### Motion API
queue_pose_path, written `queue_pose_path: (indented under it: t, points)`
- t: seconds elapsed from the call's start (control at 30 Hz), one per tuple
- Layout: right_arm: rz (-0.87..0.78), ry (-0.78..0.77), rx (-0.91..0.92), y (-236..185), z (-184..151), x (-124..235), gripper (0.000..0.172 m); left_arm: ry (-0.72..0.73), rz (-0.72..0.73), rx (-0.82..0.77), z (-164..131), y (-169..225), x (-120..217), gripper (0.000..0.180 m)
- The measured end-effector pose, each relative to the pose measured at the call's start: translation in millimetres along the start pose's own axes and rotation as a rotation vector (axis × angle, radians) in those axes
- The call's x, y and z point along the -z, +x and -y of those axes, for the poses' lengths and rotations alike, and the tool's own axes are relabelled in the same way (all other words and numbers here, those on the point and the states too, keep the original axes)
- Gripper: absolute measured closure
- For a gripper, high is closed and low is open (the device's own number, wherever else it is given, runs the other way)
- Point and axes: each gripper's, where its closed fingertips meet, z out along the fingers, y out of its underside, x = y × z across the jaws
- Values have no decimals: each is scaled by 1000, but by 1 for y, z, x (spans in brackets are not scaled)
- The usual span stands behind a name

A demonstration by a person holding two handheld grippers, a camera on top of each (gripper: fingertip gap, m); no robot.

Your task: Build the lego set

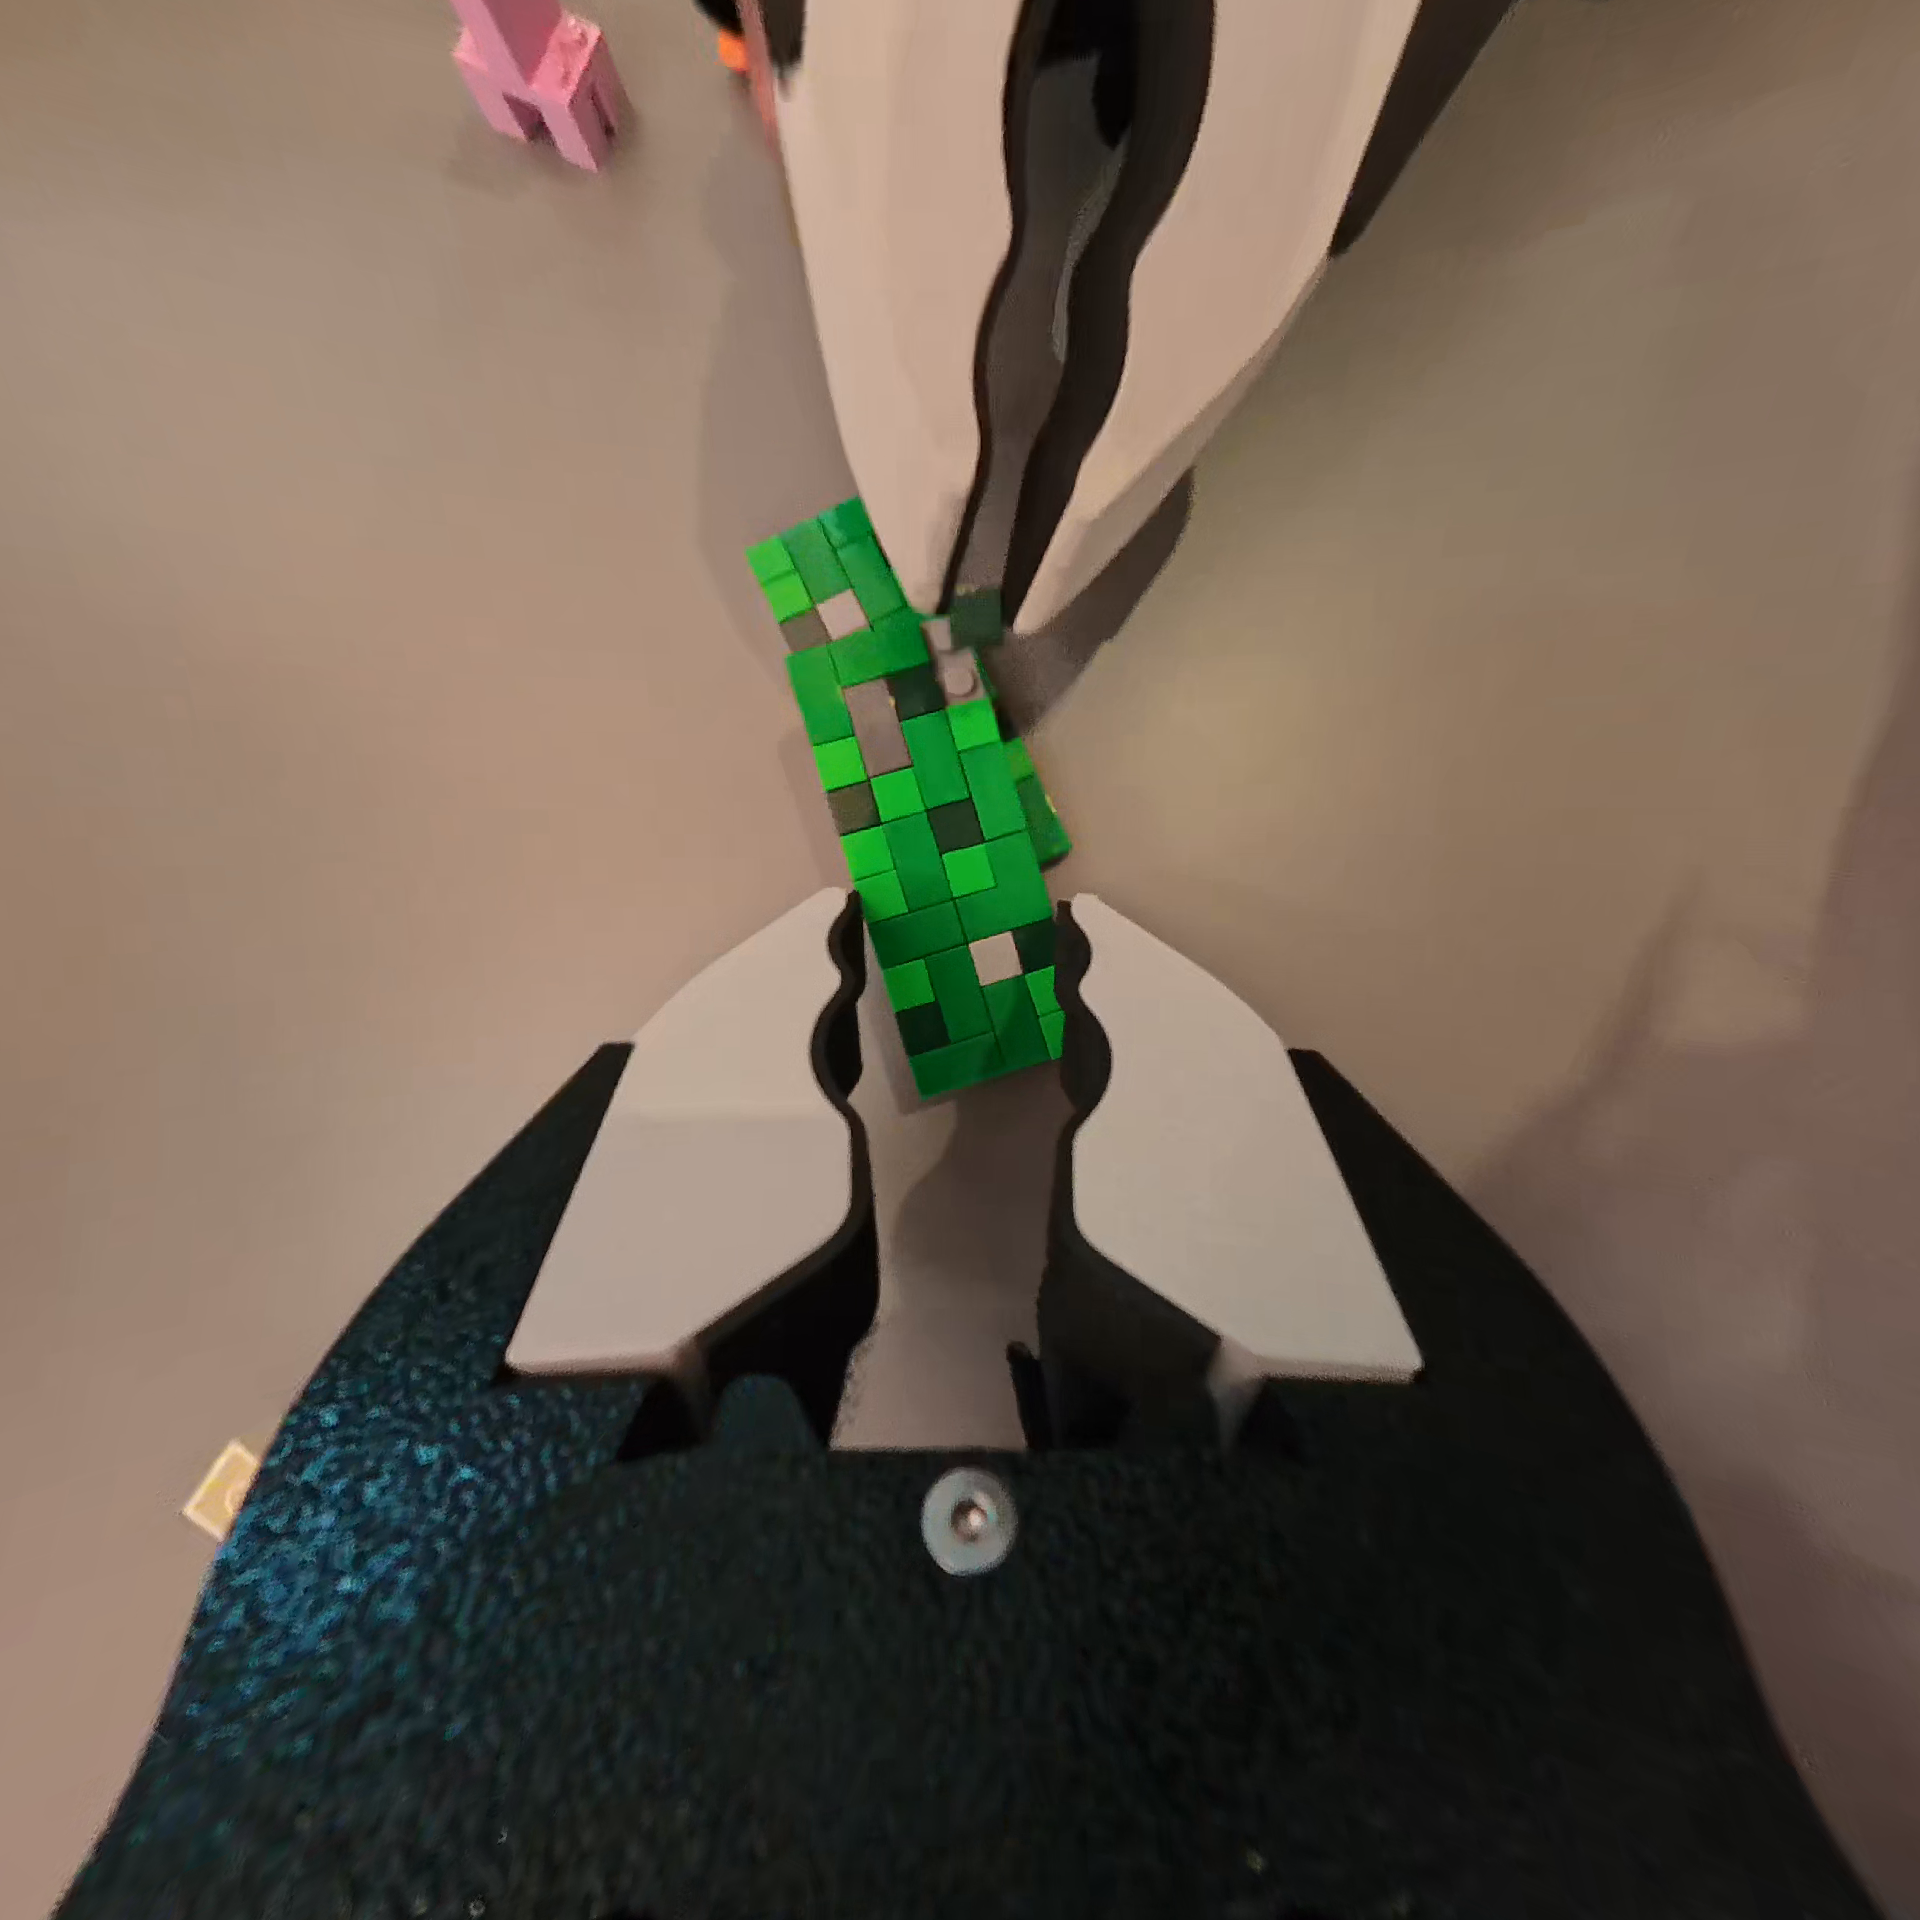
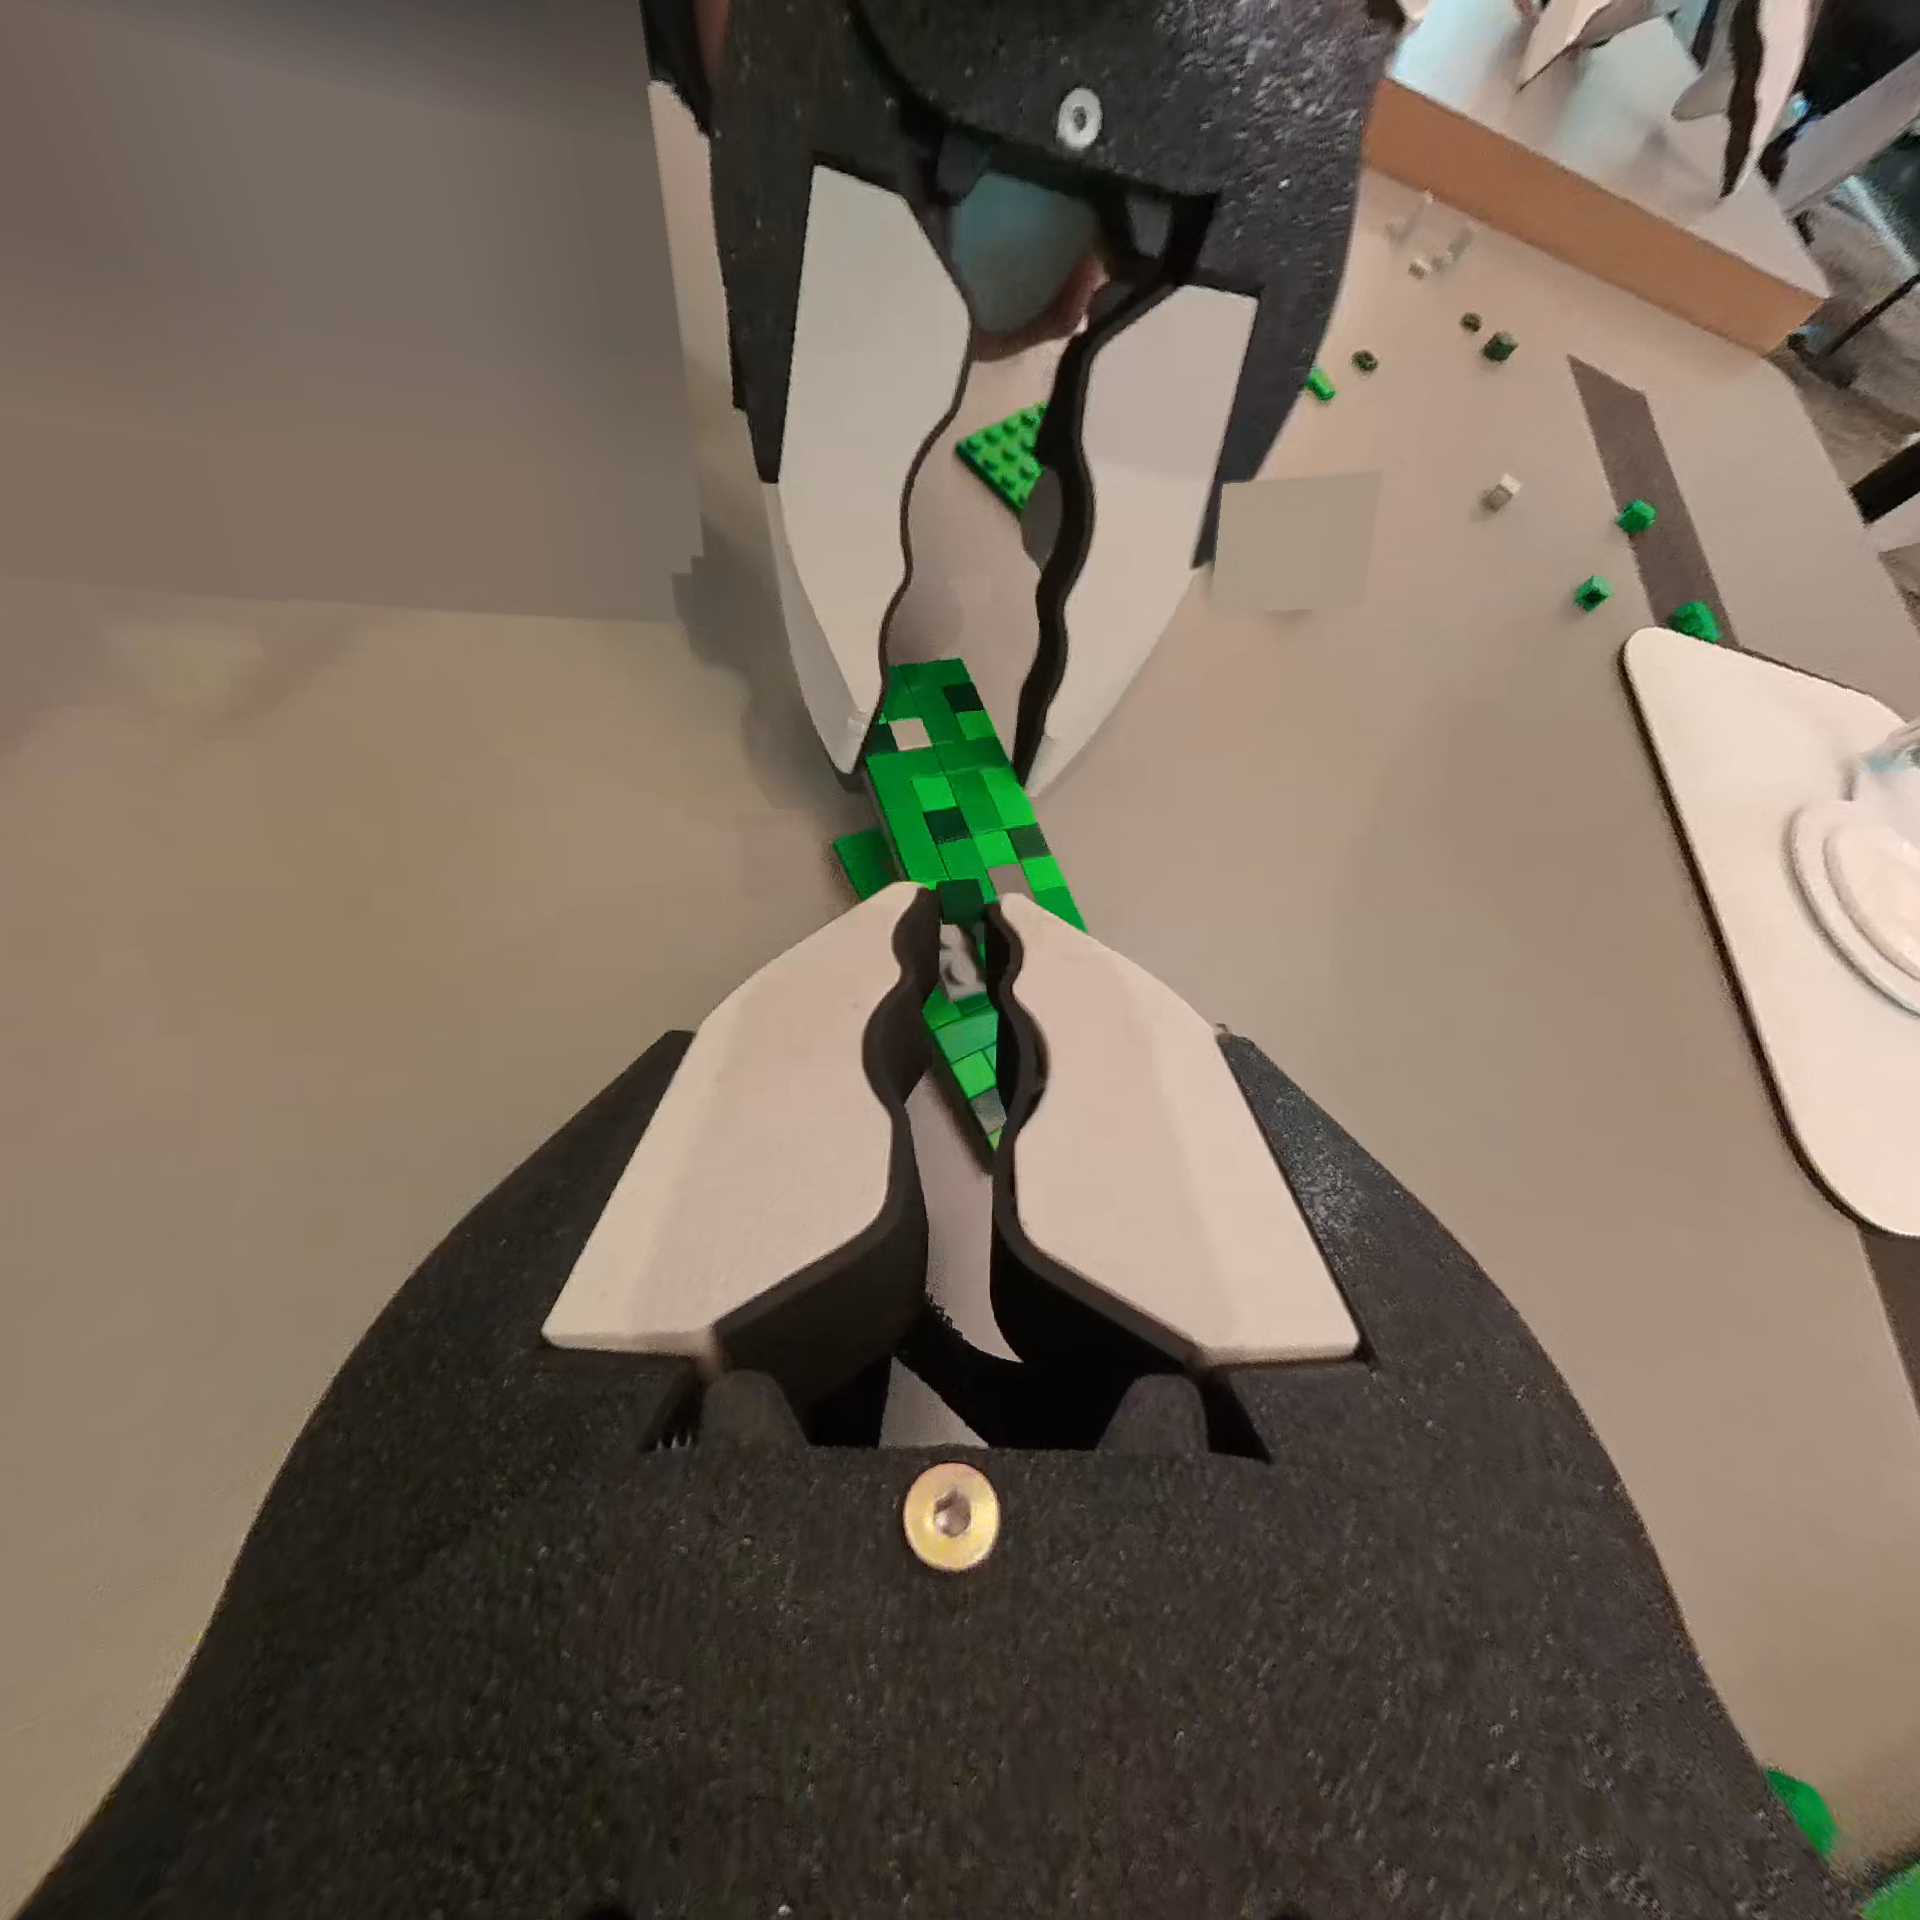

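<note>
The left gripper point(image 1: 961, 966) has its fingers closed on the near end of a long green brick model point(image 1: 914, 790), a flat bar tiled in bright green, dark green and a few grey squares; both dark pads press against its long sides, and the model lies slanted on the grey desk point(image 1: 312, 727). At the model's far end the right gripper point(image 2: 966, 940) has its fingers nearly together, pinching a small dark green brick point(image 2: 961, 899) that sits just over the model's top face, beside a grey studded spot. From the right wrist view the same bar runs away from those fingers toward the left gripper, whose pale fingers stand at either side of the far end. Farther out in the left wrist view, a pink brick figure point(image 1: 540, 94) stands on the desk well away at the upper left, and a small tan tile point(image 1: 223, 1496) peeks out beside the gripper body. In the right wrist view a green studded plate point(image 2: 1008, 447) lies behind the left gripper, loose small green bricks point(image 2: 1590, 592) are scattered to the right along a dark strip point(image 2: 1642, 488), and a white mat point(image 2: 1766, 883) at the right edge carries the base of a clear glass object point(image 2: 1870, 894).
</note>
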Motion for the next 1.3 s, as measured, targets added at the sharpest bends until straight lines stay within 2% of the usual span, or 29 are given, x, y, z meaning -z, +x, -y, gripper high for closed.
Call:
queue_pose_path:
  t: [0.43, 0.93, 1.2, 1.3]
  points:
    - [36, -155, 125, -3, -16, -8, 164, 8, -52, 27, 3, 3, -1, 146]
    - [43, -181, 141, -7, -15, -10, 164, 74, -73, 83, 3, 5, -2, 147]
    - [38, -189, 139, -7, -18, -14, 164, 60, -90, 125, -1, 7, -6, 146]
    - [38, -186, 130, -7, -19, -14, 164, 51, -55, 141, -4, 4, -5, 143]
